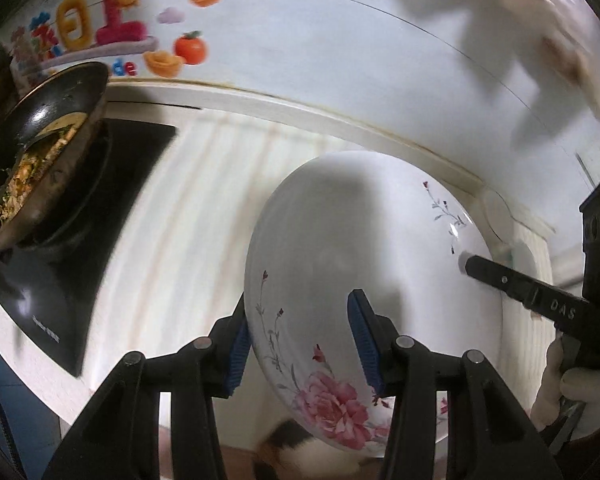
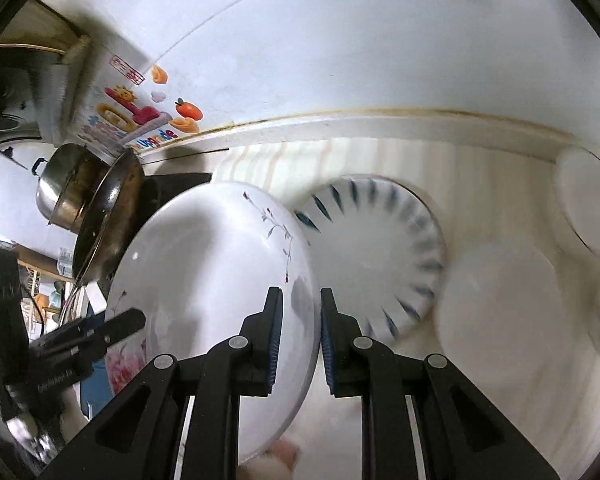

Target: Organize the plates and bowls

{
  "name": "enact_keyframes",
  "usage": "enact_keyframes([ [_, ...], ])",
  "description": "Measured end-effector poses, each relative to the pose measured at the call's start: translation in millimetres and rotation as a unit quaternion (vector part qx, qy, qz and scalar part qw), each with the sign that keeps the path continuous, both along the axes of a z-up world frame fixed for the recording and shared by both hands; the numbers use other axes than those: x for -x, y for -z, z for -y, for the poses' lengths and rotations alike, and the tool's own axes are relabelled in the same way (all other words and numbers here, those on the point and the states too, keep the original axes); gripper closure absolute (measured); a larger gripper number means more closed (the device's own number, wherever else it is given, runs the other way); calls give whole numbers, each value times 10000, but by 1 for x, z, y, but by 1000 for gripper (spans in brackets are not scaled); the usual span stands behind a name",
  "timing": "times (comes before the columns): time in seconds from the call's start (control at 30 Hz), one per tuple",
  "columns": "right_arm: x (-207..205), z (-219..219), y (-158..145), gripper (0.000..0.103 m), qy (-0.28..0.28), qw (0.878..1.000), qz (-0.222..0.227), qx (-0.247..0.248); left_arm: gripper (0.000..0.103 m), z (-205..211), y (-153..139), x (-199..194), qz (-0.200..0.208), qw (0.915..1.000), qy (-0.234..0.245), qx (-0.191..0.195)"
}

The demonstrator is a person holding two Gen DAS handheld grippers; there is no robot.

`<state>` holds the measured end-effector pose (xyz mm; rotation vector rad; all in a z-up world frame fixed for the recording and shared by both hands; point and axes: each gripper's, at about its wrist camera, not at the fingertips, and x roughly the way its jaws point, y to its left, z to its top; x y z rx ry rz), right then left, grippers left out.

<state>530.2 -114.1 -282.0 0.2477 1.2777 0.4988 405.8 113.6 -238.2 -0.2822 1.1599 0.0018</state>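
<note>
A white plate with pink flowers (image 1: 360, 264) is held tilted above the striped counter. My left gripper (image 1: 300, 344) is shut on its near left rim, one blue pad on each side. My right gripper (image 2: 300, 336) is shut on the opposite rim of the same plate (image 2: 204, 264); it also shows in the left wrist view (image 1: 512, 284) at the plate's right edge. A white plate with blue dashes (image 2: 376, 252) lies on the counter behind it. A plain white plate (image 2: 508, 308), blurred, lies to its right.
A black pan with food (image 1: 48, 152) sits on a dark hob (image 1: 72, 280) at the left. A steel pot (image 2: 64, 188) stands behind it. A white round dish (image 2: 588, 200) lies at the far right. A white wall with fruit stickers (image 1: 112, 36) backs the counter.
</note>
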Motion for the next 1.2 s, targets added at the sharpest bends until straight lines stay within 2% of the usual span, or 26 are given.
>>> enact_keyframes([
  [0.13,48,48,-13,83,169,9998,35,33,59,42,-4,22,-87,9994,329,27],
  [0.23,83,84,-15,83,339,9994,16,70,59,69,5,30,-233,9981,572,17],
  [0.4,131,131,1,83,568,9981,-169,159,59,114,29,44,-610,9932,986,-68],
  [0.53,158,161,28,83,772,9958,-434,212,59,139,57,49,-972,9877,1212,-174],
  [0.63,170,173,49,83,893,9940,-584,258,59,149,78,50,-1177,9839,1312,-294],
  [0.8,184,184,70,83,969,9923,-715,274,59,158,93,53,-1381,9802,1345,-459],
  [1.2,184,175,80,83,876,9923,-765,419,59,160,110,53,-1611,9751,1369,-672],
])
